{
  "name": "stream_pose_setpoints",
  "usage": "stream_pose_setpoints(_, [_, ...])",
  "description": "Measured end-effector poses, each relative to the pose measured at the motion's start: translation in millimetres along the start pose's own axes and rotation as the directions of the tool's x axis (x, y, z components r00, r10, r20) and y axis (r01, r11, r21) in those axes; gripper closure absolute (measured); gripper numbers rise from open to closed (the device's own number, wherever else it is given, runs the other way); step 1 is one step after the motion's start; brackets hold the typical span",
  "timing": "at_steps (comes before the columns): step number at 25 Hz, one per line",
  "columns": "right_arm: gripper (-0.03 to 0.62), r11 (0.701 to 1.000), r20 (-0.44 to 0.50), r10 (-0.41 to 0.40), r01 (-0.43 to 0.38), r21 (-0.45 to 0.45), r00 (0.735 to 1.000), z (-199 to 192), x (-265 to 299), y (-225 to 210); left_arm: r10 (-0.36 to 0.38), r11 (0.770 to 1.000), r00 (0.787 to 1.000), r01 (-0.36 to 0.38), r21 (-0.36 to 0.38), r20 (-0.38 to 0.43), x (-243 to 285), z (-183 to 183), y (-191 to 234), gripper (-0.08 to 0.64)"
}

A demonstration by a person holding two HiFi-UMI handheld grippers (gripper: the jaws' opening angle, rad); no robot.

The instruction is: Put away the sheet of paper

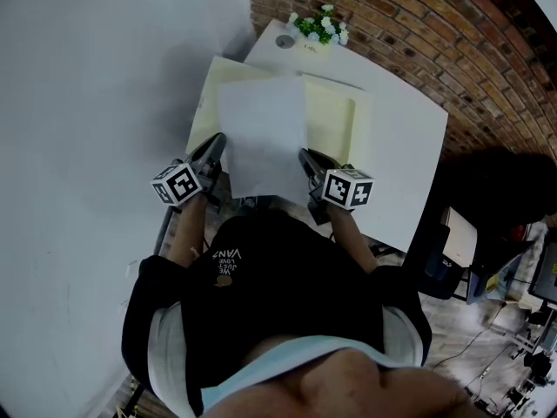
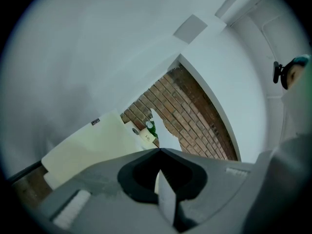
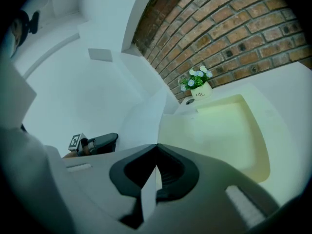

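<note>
**Item:** sheet of paper (image 1: 261, 138).

**Location:** held in the air over the near end of a pale yellow tray (image 1: 335, 120) on the white table (image 1: 400, 164), with one side edge in each claw.

**Left gripper** (image 1: 211, 151): jaws closed tight on the sheet's left edge, with only the thin paper between them.

**Right gripper** (image 1: 312, 161): jaws pinched the same way on the right edge.

**Tray:** possibly an open folder; the rim is too faint to say.

**Also present:** flower pot (image 1: 319, 26) at the table's far end, by the brick wall.

**Risks:**
- If the hands drift apart, the sheet could tear or slip out of one pinch.
- If the hands drift together, the sheet would buckle.
- If the sheet is lowered askew, a corner could catch on the tray's rim.
- If one side is released early, the sheet would swing clear of the tray.
</note>
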State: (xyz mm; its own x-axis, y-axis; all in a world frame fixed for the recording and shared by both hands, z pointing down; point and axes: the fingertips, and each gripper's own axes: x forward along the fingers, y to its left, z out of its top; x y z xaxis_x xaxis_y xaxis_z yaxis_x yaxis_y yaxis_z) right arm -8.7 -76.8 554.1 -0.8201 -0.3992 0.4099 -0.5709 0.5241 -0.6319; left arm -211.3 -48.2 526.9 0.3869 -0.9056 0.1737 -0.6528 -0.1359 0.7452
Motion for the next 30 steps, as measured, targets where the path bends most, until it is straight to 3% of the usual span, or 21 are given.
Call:
stream_pose_setpoints(9, [0.592, 0.996, 0.061, -0.082, 0.079, 0.049, 0.995, 13, 23, -4, -0.069, 0.998, 0.993, 0.070, 0.004, -0.091, 34, 27, 19, 0.561])
stream_pose_setpoints(20, [0.592, 0.979, 0.110, -0.180, 0.168, 0.114, 0.977, 14, 44, 1, -0.132, 0.990, 0.968, 0.138, 0.014, -0.213, 53, 49, 40, 0.561])
stream_pose_setpoints(30, [0.592, 0.972, 0.099, -0.211, 0.197, 0.130, 0.972, 11, 49, -9, -0.144, 0.989, 0.963, 0.145, -0.013, -0.228, 67, 42, 46, 0.561])
